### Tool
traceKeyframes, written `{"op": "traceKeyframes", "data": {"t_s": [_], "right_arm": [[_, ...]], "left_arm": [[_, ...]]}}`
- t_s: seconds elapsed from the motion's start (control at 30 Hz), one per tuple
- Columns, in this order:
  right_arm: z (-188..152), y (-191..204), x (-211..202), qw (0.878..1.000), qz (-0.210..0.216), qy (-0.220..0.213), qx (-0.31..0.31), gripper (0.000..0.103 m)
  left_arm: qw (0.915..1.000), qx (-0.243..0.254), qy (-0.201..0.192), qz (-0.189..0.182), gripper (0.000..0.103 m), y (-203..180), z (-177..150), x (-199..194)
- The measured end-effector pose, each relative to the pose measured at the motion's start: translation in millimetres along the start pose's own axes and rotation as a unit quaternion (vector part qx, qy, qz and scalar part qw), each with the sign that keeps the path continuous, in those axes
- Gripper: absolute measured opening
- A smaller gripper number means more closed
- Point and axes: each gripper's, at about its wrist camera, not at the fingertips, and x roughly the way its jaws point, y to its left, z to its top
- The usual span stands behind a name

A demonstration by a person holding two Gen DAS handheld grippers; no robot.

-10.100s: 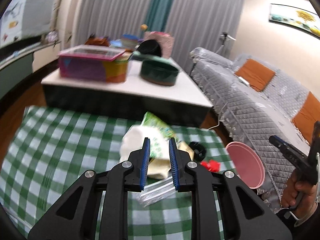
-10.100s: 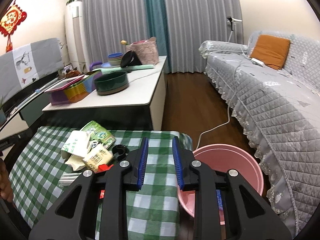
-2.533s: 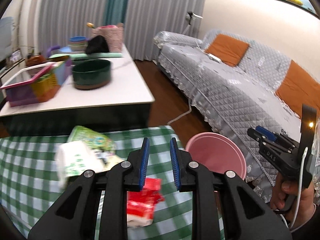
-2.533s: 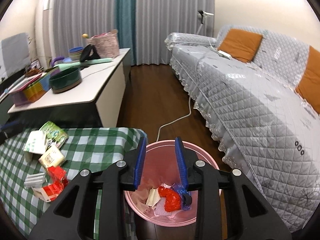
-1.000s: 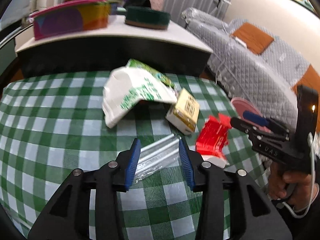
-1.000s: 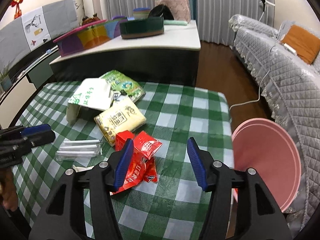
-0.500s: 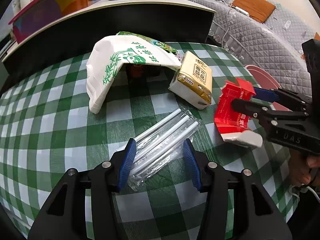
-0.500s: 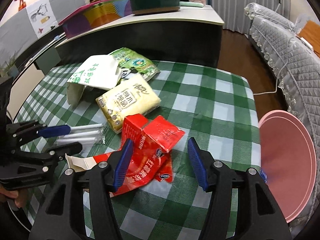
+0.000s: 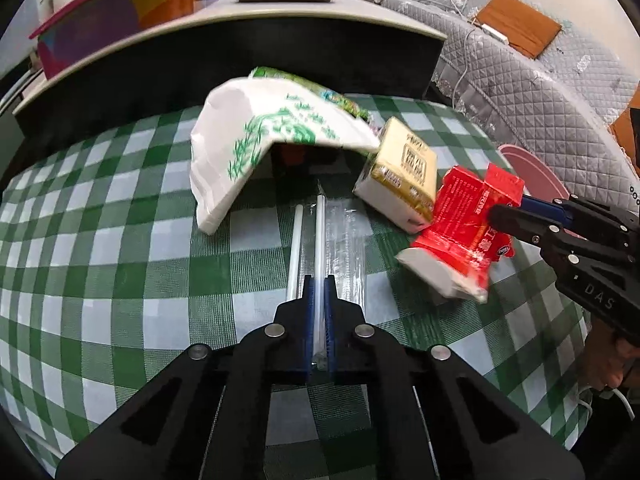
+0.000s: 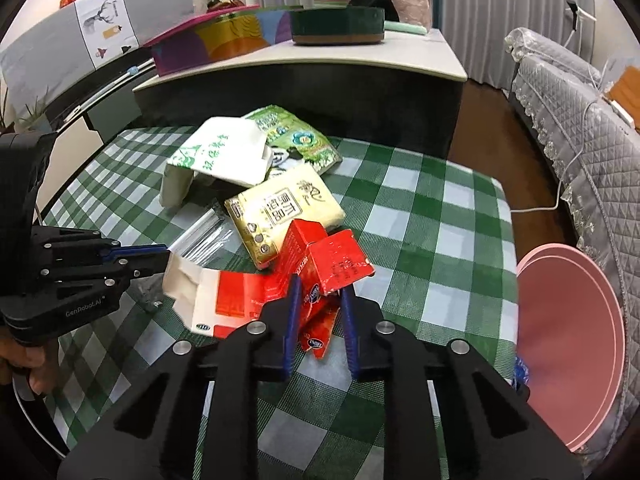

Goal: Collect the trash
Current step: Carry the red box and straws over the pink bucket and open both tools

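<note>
Trash lies on a green checked tablecloth (image 9: 120, 248). My left gripper (image 9: 319, 300) is shut on a clear packet of white straws (image 9: 320, 240), also seen in the right wrist view (image 10: 204, 236). My right gripper (image 10: 318, 296) is shut on a torn red carton (image 10: 320, 268), which in the left wrist view (image 9: 464, 216) sits at the right. A yellow tissue pack (image 10: 284, 208), a white folded paper bag (image 10: 216, 160) and a green wrapper (image 10: 296, 136) lie behind them.
A pink bin (image 10: 572, 344) stands on the floor at the table's right edge. A white low table (image 10: 320, 56) with a dark green bowl (image 10: 338, 24) and a colourful box stands behind. A grey quilted sofa (image 10: 580, 120) is at the right.
Both grippers closed from open: the left onto the straw packet, the right onto the red carton. The straw packet now lies straight along the left fingers.
</note>
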Motion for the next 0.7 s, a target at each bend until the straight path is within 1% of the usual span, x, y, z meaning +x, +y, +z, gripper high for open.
{"op": "traceKeyframes", "data": {"t_s": [0.3, 0.7], "right_arm": [[2.5, -3.0, -25.8, 0.999, -0.017, -0.032, 0.009, 0.018], [0.2, -10.5, -64.9, 0.996, -0.039, -0.07, 0.026, 0.018]], "left_arm": [[0.9994, 0.005, -0.035, 0.001, 0.005, -8.5, 4.3, -18.1], [0.9956, 0.015, -0.093, -0.006, 0.005, -24.7, 7.9, -51.5]]}}
